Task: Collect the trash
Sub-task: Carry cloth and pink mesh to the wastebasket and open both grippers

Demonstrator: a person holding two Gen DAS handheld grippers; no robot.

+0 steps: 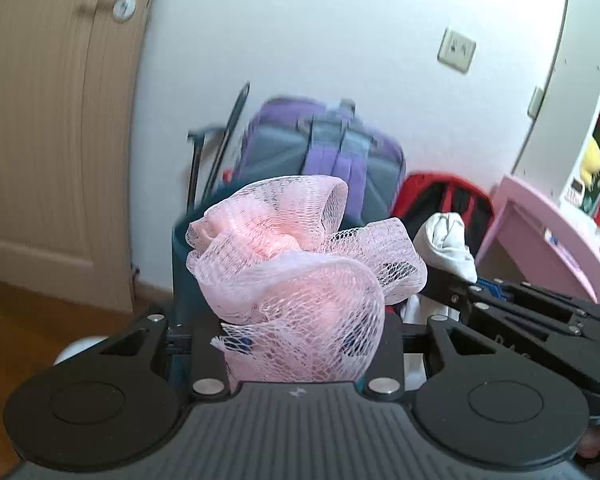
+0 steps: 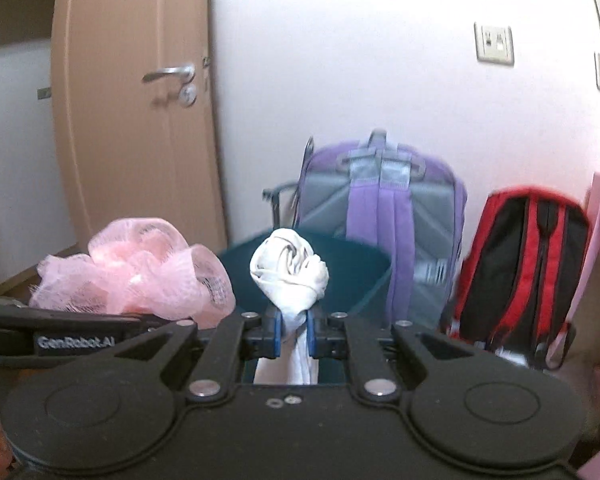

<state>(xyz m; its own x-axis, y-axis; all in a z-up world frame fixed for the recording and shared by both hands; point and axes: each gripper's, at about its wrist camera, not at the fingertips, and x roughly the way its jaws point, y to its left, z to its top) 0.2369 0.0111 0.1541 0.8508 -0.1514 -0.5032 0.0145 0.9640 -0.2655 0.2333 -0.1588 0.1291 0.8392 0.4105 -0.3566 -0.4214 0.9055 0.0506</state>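
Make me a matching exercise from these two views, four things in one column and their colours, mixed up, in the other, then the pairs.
Things:
1. mesh netting in the left gripper
2. twisted cloth in the right gripper
3. bin behind them
4. backpack with the grey back panel

Colours:
A. dark teal
B. purple
C. pink
D. white

Pairs: 1-C, 2-D, 3-A, 4-B

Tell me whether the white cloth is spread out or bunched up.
Bunched up. The white cloth is twisted into a tight knot-like wad above the right tongs, whose blue pads pinch its narrow tail.
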